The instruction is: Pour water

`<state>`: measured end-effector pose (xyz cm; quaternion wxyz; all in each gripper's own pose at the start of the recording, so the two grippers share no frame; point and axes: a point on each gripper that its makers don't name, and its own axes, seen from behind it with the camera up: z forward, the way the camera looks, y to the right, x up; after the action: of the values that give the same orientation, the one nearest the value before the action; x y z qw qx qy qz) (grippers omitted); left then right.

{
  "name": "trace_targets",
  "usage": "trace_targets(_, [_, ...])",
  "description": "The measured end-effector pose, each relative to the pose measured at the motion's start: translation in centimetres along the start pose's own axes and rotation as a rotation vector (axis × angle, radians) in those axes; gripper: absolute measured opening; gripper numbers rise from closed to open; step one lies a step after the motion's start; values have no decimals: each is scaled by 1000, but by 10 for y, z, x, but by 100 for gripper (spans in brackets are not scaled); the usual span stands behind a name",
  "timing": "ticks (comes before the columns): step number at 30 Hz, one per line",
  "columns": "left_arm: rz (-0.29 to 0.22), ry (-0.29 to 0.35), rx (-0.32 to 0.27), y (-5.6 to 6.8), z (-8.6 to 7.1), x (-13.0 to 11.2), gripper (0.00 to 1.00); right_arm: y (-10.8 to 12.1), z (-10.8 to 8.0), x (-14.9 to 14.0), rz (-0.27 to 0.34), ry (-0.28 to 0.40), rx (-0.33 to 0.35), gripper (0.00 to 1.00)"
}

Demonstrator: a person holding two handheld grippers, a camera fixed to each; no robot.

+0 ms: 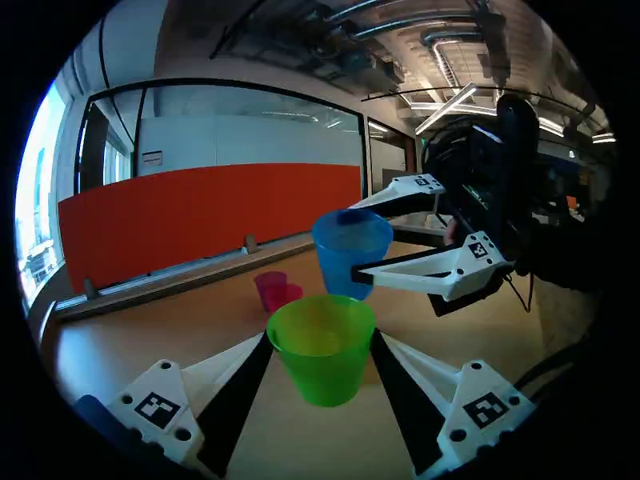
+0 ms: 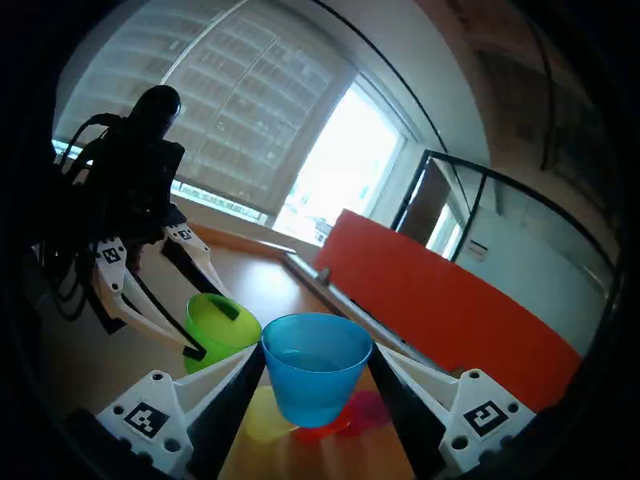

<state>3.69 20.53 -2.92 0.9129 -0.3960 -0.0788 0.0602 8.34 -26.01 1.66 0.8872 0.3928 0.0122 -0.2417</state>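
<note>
Left gripper view: left gripper [image 1: 322, 341] clamped around the green cup [image 1: 322, 364], held up over the tabletop [image 1: 200, 324] middle.

Right gripper view: right gripper [image 2: 316, 362] pinching the blue cup [image 2: 312, 388], looks like water inside. It's light, bendy plastic I'd guess, so hold mid-wall and squeeze gently.

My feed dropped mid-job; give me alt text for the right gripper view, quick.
The right gripper clamps an upright blue cup with water in it, above the wooden table. To the left and farther off, the left gripper grips a green cup. An orange partition runs along the right, with a bright window behind.
</note>
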Motion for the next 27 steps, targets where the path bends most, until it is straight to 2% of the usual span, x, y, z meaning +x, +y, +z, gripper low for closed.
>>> trace_targets(17, [14, -9, -4, 6, 5, -2, 87, -1, 14, 10, -166, -17, 33, 93])
trace_targets(27, [21, -3, -14, 11, 7, -1, 87, -4, 18, 14, -227, -22, 58, 93])
